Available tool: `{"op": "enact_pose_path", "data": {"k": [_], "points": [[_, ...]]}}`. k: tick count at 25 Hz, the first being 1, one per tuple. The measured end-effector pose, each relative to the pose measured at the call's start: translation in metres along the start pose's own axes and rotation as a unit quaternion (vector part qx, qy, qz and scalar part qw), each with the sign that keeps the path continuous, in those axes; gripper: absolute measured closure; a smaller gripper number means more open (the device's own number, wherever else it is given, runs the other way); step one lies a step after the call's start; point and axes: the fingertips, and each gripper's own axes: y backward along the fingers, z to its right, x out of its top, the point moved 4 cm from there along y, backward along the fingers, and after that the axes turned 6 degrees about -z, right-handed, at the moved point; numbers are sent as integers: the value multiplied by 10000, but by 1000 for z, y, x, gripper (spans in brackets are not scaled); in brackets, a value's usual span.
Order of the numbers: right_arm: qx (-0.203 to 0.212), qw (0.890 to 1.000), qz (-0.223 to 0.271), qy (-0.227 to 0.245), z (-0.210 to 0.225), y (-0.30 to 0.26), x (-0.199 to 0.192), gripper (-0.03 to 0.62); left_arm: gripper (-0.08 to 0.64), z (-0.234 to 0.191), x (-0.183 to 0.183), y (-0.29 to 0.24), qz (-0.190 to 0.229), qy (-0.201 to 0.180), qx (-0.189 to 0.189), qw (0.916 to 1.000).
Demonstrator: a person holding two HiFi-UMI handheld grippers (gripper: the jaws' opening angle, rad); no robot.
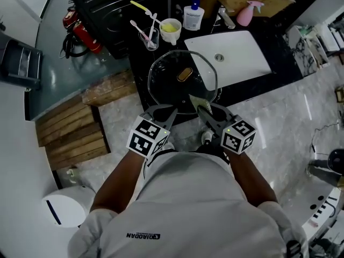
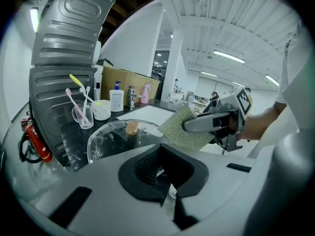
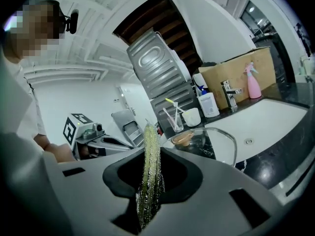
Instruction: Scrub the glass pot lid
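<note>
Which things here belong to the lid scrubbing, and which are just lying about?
In the job: glass pot lid; scouring pad clamped in the right gripper; left gripper at the lid's rim.
Lying about: glass of toothbrushes; cup; soap bottle; pink spray bottle; fire extinguisher.

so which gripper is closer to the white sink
Right. The right gripper is in front of the white sink; the left gripper is farther left, on the lid.
</note>
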Motion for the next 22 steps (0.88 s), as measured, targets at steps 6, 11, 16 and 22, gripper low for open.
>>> {"op": "enact_pose_path", "data": {"k": [6, 11, 16, 22], "points": [[45, 10000, -3, 42, 1, 16, -1, 505, 545, 24, -1, 8, 150, -13, 260, 9995], [372, 9993, 54, 29, 3, 35, 7, 505, 545, 52, -1, 9, 247, 31, 646, 9976], [703, 9965, -127, 431, 12, 74, 6, 505, 545, 86, 10, 3, 709, 688, 1087, 9892], [893, 9928, -271, 756, 28, 127, -6, 505, 545, 143, 13, -12, 881, 1124, 1427, 9794]]}}
